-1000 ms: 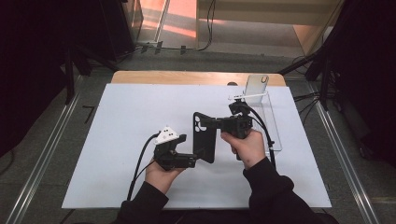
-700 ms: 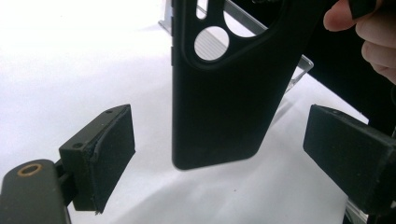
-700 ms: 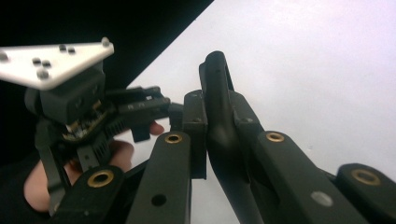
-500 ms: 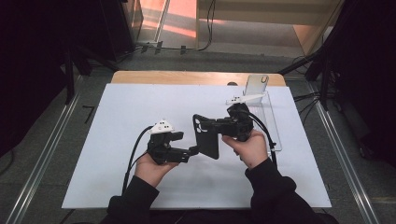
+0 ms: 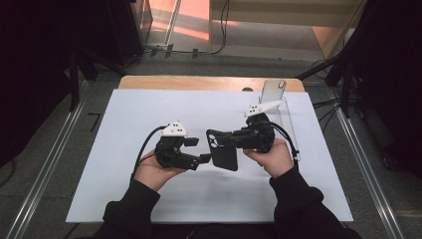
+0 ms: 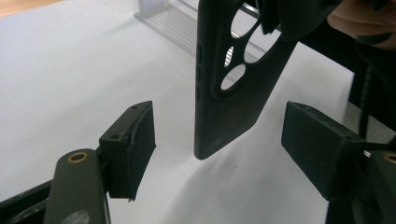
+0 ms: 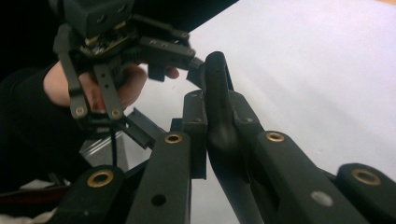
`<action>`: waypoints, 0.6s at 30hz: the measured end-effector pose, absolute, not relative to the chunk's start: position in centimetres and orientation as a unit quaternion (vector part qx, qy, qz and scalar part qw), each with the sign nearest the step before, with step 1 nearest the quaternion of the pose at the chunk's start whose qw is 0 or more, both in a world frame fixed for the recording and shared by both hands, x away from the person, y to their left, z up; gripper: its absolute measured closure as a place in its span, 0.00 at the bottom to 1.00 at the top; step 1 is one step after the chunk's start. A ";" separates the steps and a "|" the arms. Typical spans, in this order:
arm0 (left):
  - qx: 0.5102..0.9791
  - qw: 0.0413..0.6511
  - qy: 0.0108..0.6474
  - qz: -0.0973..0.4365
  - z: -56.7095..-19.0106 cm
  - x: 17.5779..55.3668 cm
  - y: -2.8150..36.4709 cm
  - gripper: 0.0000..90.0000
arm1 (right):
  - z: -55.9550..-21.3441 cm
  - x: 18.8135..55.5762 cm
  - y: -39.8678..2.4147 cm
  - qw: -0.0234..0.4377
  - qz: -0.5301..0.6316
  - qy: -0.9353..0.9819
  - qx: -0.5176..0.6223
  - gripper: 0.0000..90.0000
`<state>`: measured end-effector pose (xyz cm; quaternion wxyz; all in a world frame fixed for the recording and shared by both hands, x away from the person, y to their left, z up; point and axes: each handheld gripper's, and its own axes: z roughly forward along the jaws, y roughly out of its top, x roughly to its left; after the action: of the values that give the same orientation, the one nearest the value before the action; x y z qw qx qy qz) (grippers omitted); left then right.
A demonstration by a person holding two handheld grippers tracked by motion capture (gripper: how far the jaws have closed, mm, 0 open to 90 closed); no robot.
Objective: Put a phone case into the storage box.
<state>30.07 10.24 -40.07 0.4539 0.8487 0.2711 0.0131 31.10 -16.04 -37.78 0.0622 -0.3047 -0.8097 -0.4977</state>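
Note:
A black phone case [image 5: 224,149] with camera cut-outs hangs upright above the white mat, with my right gripper [image 5: 234,139] shut on its upper part. The right gripper view looks along the case's thin edge [image 7: 219,116], clamped between both jaws. My left gripper [image 5: 205,158] is open at the case's lower end. In the left gripper view the case [image 6: 233,93] hangs between the two pads [image 6: 135,140], with a gap on each side. The left jaws have just been closing around it without touching.
A clear stand [image 5: 278,107] holding a phone [image 5: 272,90] sits at the mat's back right, just behind my right hand. The white mat [image 5: 139,114] covers most of the wooden table [image 5: 199,82]. Cables trail from both grippers toward the person.
My left gripper has lifted off the mat and moved right, up to the case's lower end. The right gripper and the case have stayed put.

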 end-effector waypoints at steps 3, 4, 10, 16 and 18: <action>0.858 0.449 0.251 0.002 -39.8 30.3 10.2 0.31 | -37.9 31.2 -16.2 0.075 -0.500 -0.813 -0.291 0.87; 0.861 0.448 0.240 0.002 -39.7 30.4 10.1 0.34 | -38.0 31.3 -16.2 0.079 -0.499 -0.814 -0.285 0.87; 0.859 0.462 0.220 -0.023 -39.3 31.0 10.1 0.35 | -38.3 31.5 -16.2 0.107 -0.499 -0.818 -0.265 0.87; 0.860 0.465 0.205 -0.046 -39.3 31.8 10.1 0.49 | -38.5 31.5 -15.9 0.135 -0.504 -0.815 -0.252 0.87; 0.862 0.463 0.196 -0.054 -39.4 32.0 10.1 0.54 | -38.6 31.5 -15.8 0.140 -0.508 -0.813 -0.248 0.87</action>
<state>32.02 10.05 -39.41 0.4633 0.8624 0.1964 -0.0542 31.51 -15.76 -38.56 0.1404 -0.2483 -0.8131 -0.5075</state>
